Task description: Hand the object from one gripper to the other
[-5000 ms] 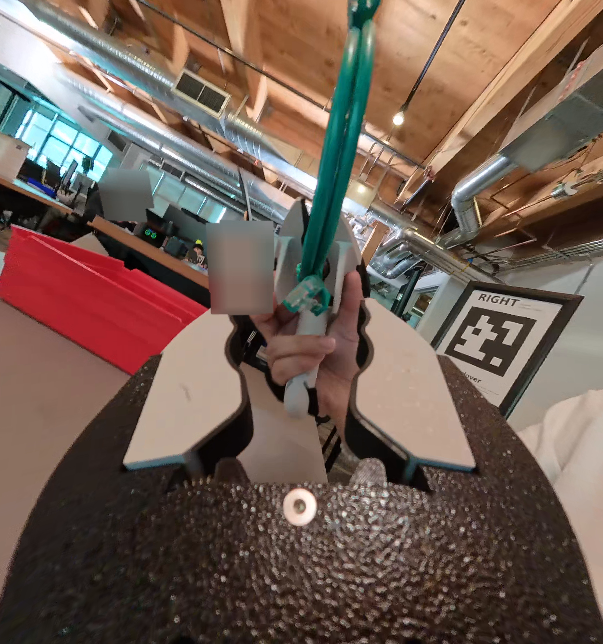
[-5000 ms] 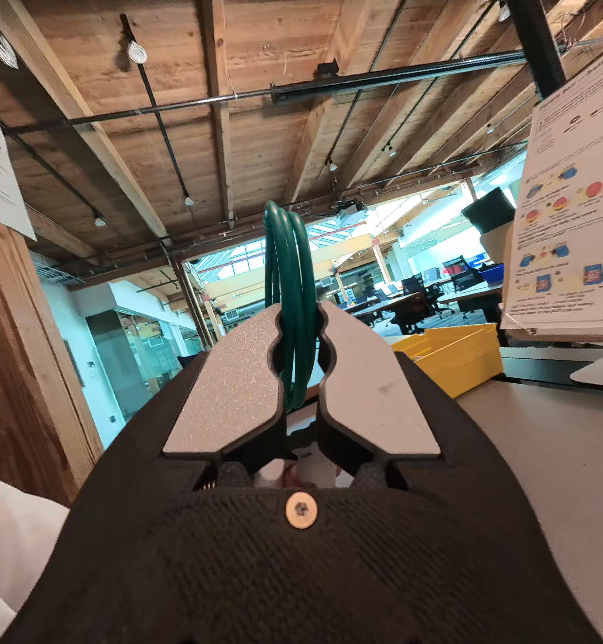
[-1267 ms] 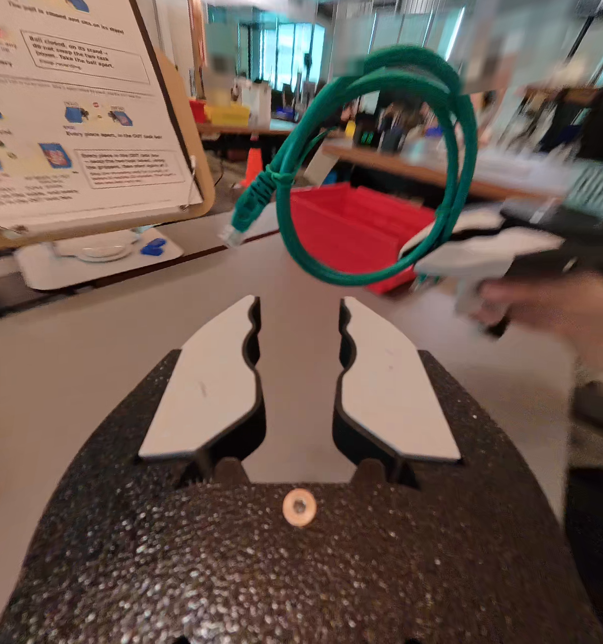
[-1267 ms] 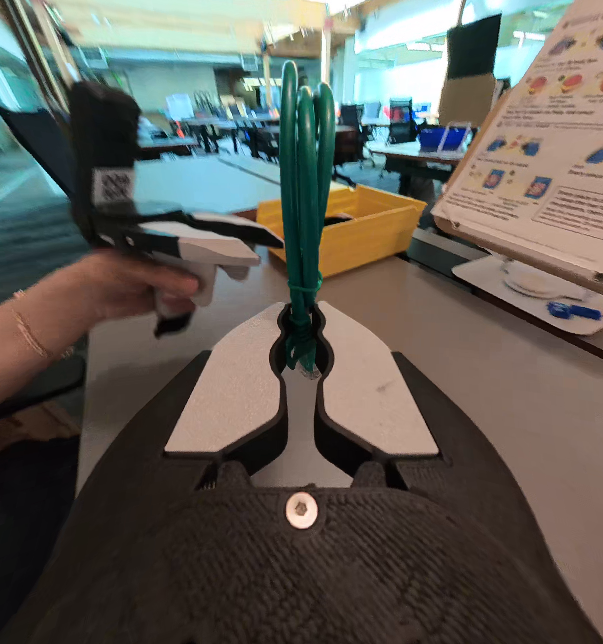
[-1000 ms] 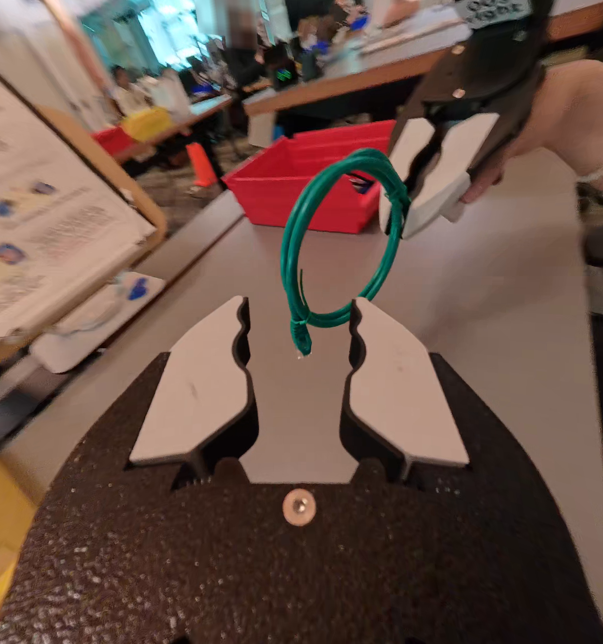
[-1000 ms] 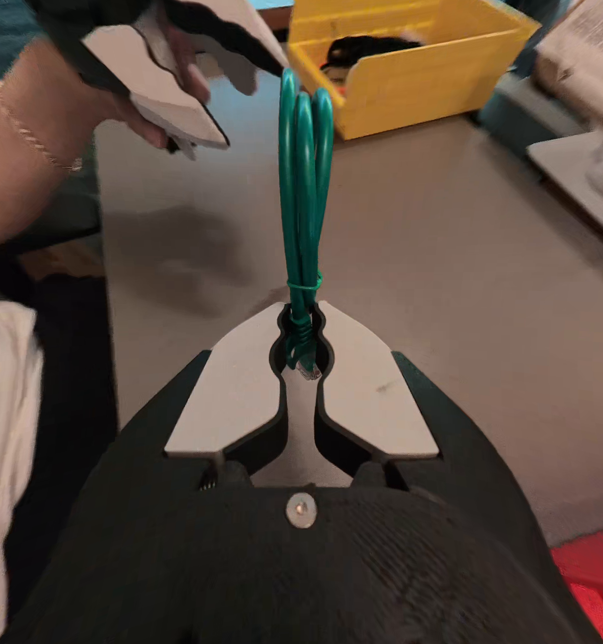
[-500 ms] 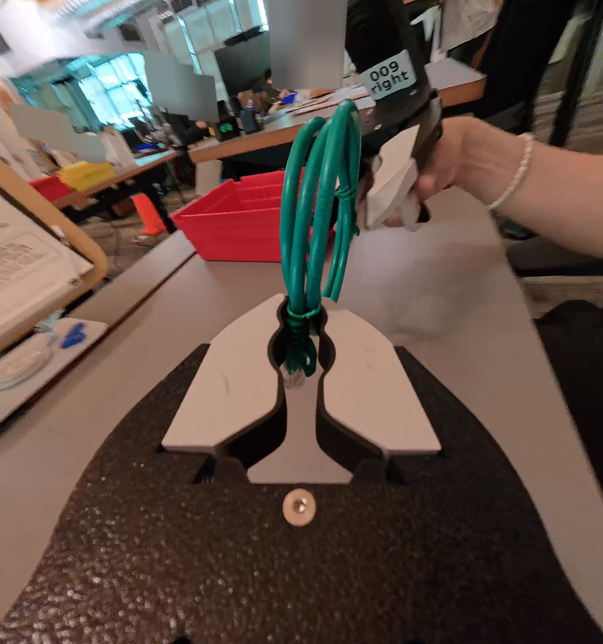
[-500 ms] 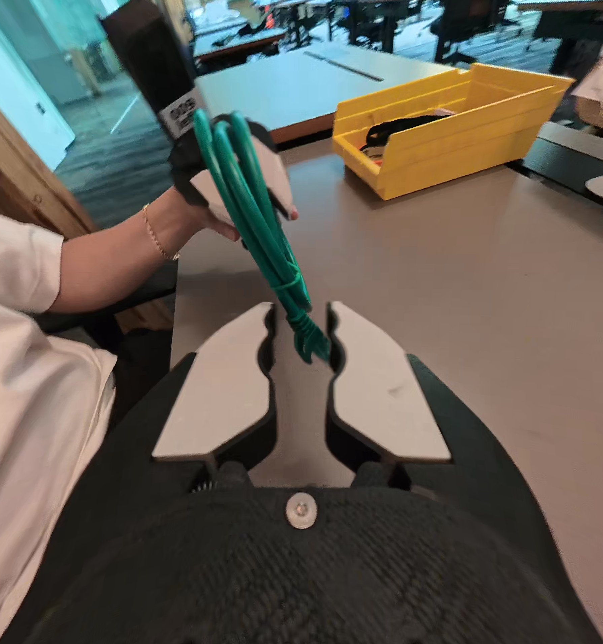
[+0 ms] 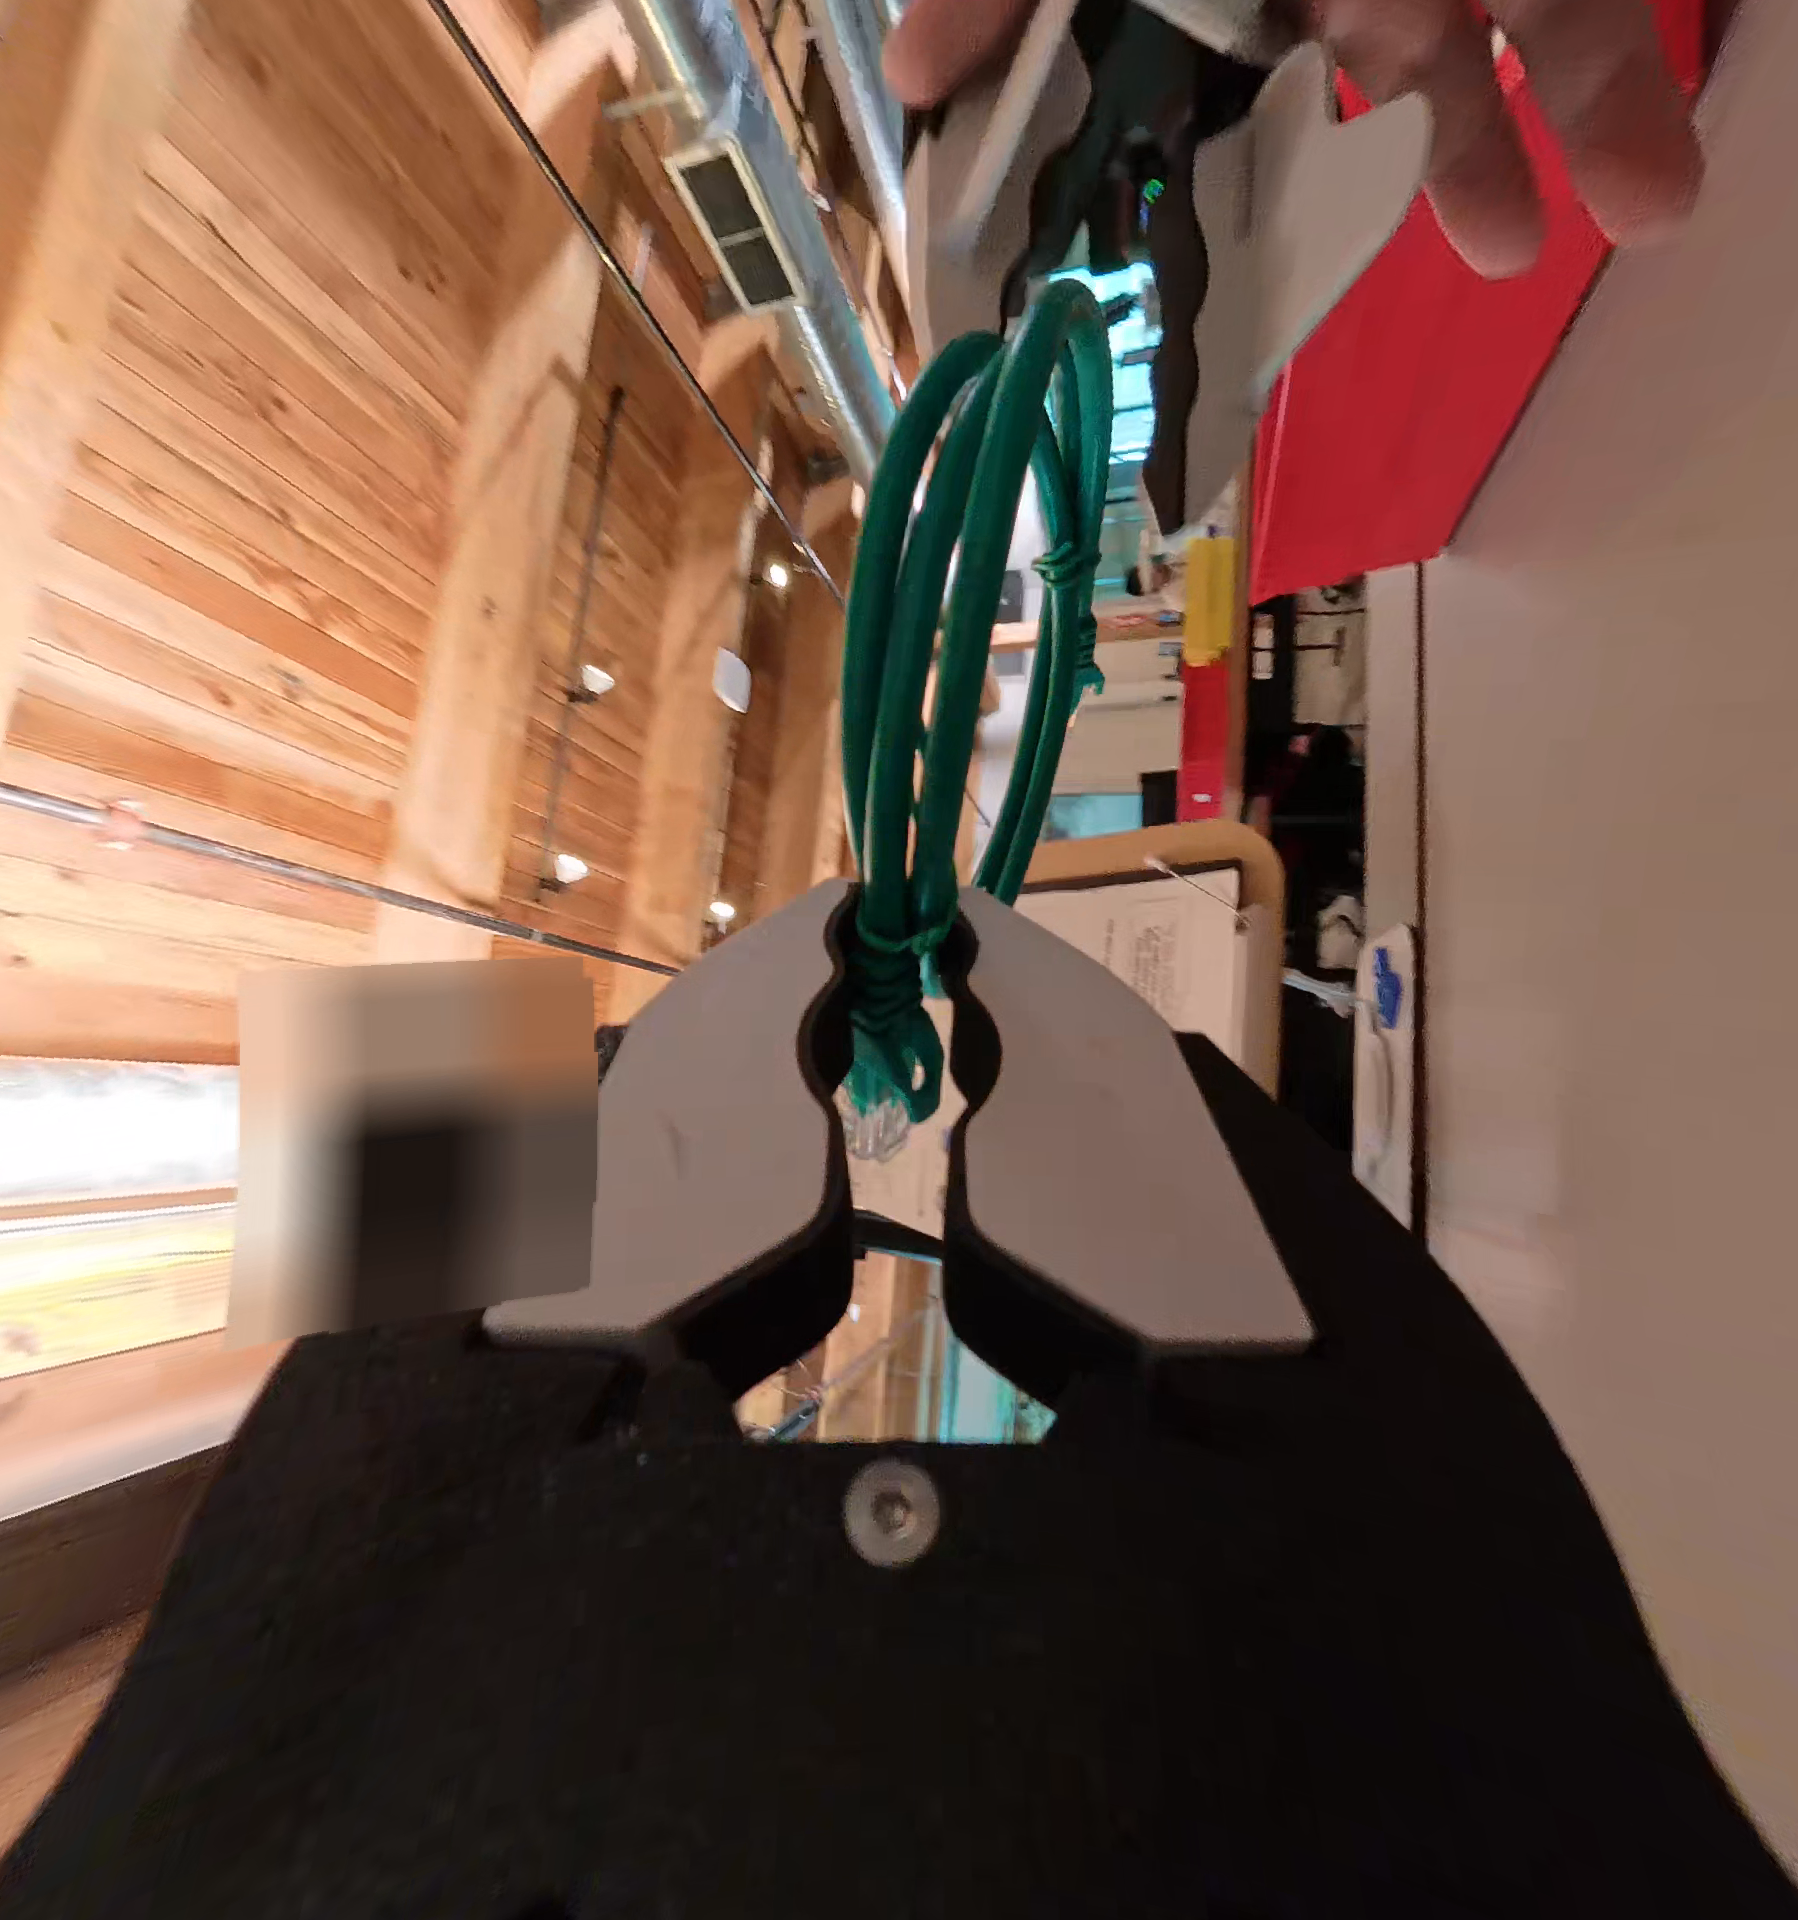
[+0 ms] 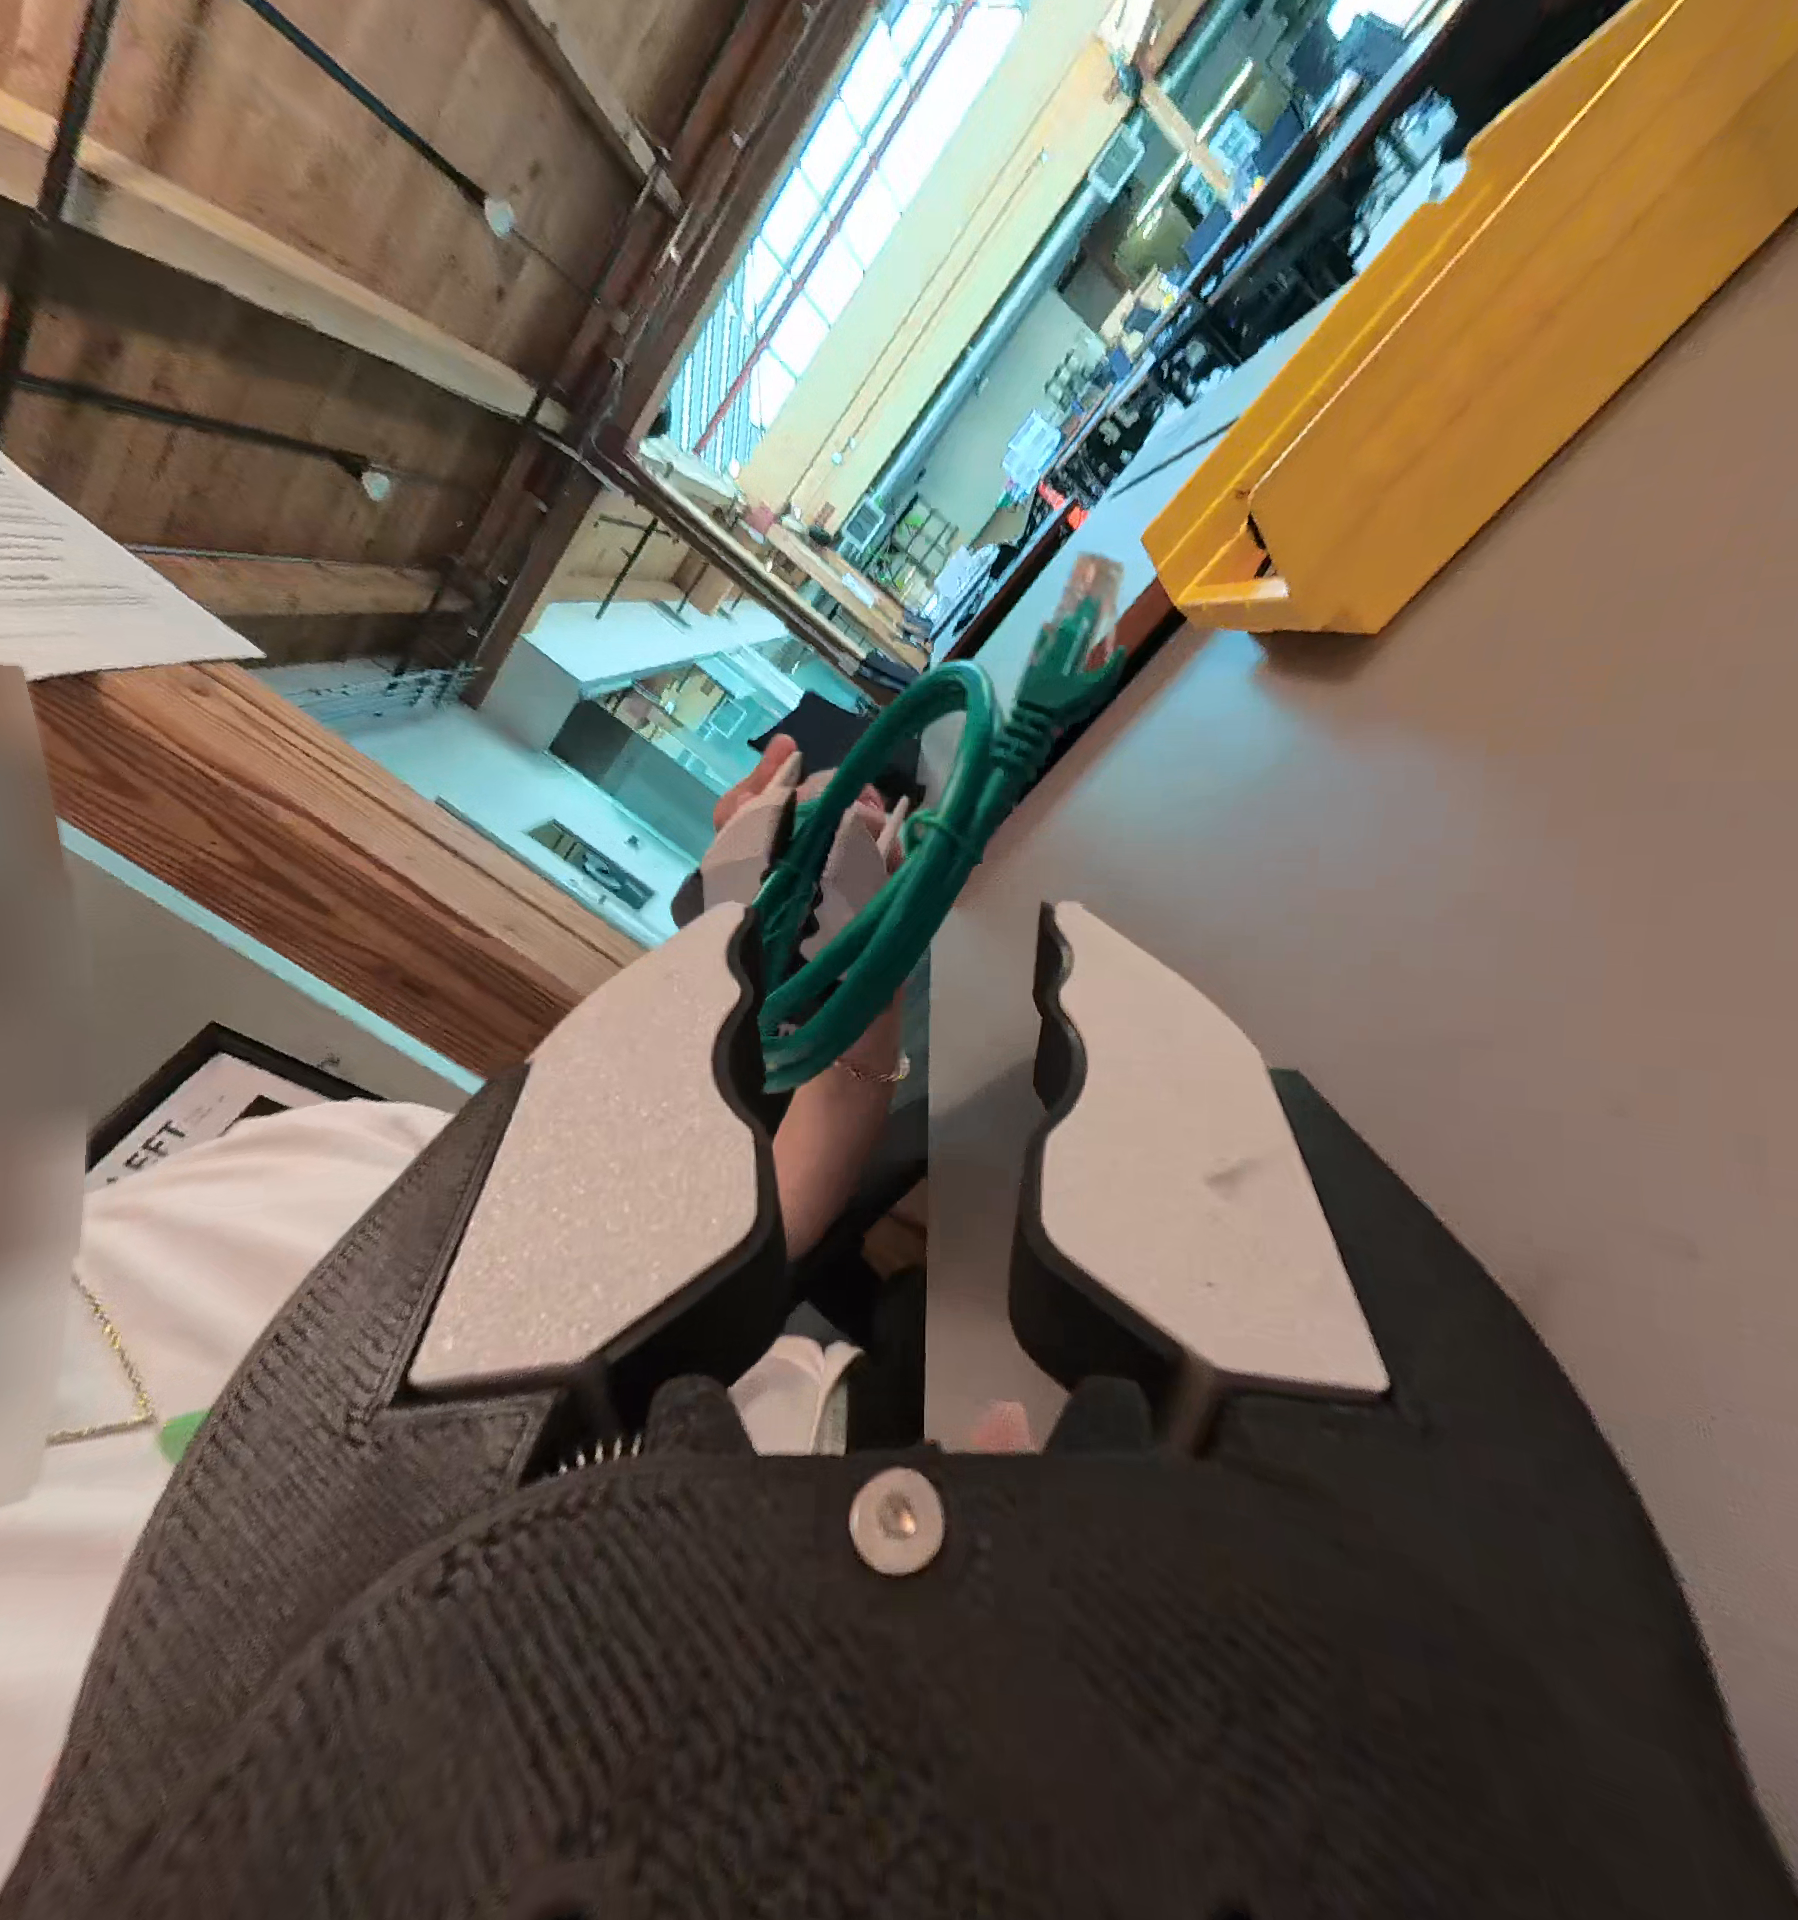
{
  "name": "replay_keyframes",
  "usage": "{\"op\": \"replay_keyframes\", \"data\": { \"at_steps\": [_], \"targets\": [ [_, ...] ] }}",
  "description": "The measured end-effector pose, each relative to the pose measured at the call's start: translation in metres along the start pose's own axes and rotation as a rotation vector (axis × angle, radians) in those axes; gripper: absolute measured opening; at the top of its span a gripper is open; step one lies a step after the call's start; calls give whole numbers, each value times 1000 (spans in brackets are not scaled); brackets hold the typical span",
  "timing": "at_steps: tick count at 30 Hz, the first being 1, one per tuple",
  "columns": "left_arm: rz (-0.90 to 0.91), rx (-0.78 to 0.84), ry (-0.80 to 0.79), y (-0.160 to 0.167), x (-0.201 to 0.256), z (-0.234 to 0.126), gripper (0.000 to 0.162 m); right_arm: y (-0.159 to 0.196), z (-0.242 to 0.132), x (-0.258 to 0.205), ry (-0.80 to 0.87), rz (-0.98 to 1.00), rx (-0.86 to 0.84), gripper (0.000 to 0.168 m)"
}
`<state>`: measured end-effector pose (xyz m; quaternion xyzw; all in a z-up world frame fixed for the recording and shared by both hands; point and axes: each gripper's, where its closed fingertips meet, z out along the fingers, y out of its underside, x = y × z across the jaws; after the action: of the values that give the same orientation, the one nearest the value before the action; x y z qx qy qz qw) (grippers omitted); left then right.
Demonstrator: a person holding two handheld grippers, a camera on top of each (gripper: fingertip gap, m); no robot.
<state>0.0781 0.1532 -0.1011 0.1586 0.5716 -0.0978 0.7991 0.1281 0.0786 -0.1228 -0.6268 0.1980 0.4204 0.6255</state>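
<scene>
Green coiled network cable [image 9: 962, 623] sits up off the grey bench [image 10: 1497, 883], its tied end and clear plug pinched between the left tongs [image 9: 900, 1023], which are narrowed right down on the bundle. Right tongs [image 10: 900, 997] are spread wide, holding nothing, with the coil's far loop just beside their tips. The risk, as I judge it: only the wrapped end is clamped, so a swing could let the springy loops twist and slide free.

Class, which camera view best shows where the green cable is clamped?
The left wrist view: the left gripper pinches the green cable at its tied bundle, close up. The right wrist view shows the coil farther off, partly behind the open right gripper.
</scene>
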Motion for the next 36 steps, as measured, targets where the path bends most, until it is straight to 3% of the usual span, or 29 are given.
{"op": "replay_keyframes", "data": {
  "at_steps": [4,6,13,17,19,22,26,29,32,34,36],
  "targets": [
    [47,49,-54,-18,2,1,13,9,11,-3,-47,25,-46,43],
    [46,59,-46,-22,6,2,13,14,11,-3,-61,19,-68,20],
    [-44,12,30,-7,21,3,17,8,17,6,-14,-39,-41,13],
    [-225,-31,63,9,17,3,49,-10,12,4,36,-129,52,13],
    [-441,-60,97,23,14,3,65,-21,2,3,81,-210,101,12],
    [-1044,-76,292,29,27,6,68,-34,-9,-9,76,-330,168,13],
    [-1887,10,656,-3,38,9,72,-34,-6,-29,-5,-455,190,13],
    [-2312,183,867,-27,28,7,65,-24,4,-33,0,-579,147,13],
    [-2473,278,956,-35,25,6,48,-14,13,-33,38,-702,83,13],
    [-2443,211,941,-34,36,7,22,-11,15,-34,46,-730,68,13],
    [-2376,163,892,-30,43,7,17,-11,16,-31,76,-723,54,13]
  ]
}}
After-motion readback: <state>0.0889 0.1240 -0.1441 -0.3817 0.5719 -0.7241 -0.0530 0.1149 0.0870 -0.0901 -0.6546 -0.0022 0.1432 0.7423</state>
